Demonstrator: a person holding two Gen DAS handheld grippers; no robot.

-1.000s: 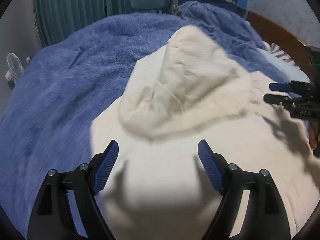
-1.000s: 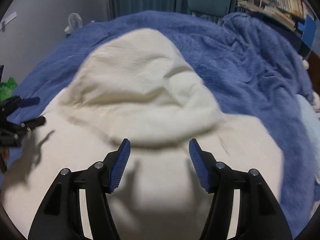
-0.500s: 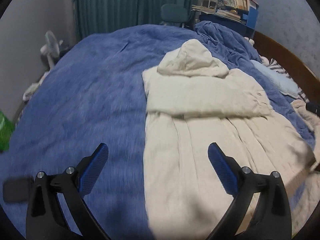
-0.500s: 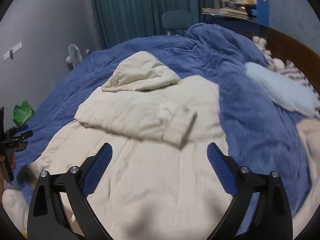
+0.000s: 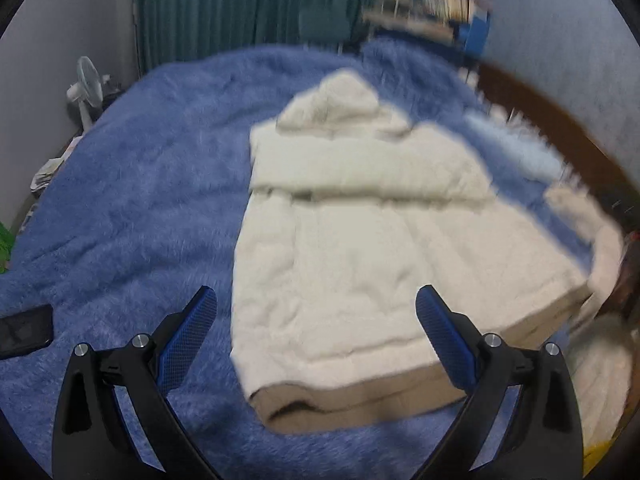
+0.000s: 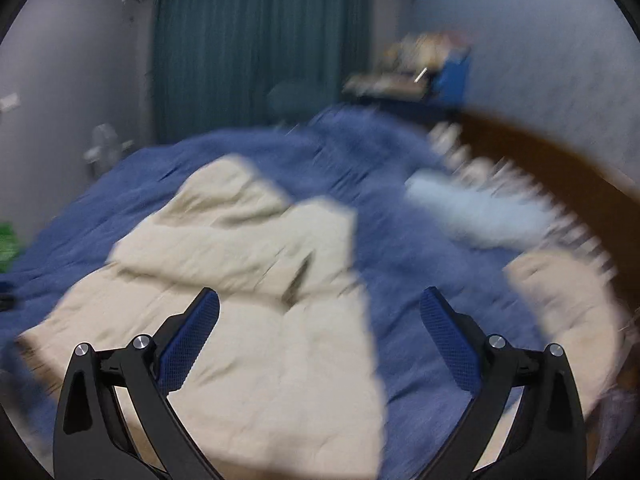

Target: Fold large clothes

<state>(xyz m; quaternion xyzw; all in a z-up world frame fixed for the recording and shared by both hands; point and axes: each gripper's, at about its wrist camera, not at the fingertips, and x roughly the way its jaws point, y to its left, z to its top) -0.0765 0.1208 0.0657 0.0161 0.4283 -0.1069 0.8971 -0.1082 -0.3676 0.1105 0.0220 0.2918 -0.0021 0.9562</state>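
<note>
A cream hooded jacket (image 5: 352,248) lies flat on the blue fleece bedspread (image 5: 132,208), hood at the far end and both sleeves folded across the chest. My left gripper (image 5: 316,312) hangs open above the jacket's near hem, nothing between its blue pads. The right wrist view is blurred: the jacket (image 6: 248,280) fills the lower left. There my right gripper (image 6: 320,312) is open too, above the jacket's right edge and the bedspread (image 6: 400,264), holding nothing.
A dark phone (image 5: 24,332) lies on the bedspread at left. A second cream garment (image 6: 568,308) and a pale blue pillow (image 6: 480,212) lie at right by the brown headboard (image 5: 560,132). A fan (image 5: 86,92), a teal curtain (image 5: 248,4), a chair and a cluttered shelf stand beyond.
Both grippers have pulled back from the hood toward the jacket's hem and opened wider. The whole jacket with folded sleeves now shows.
</note>
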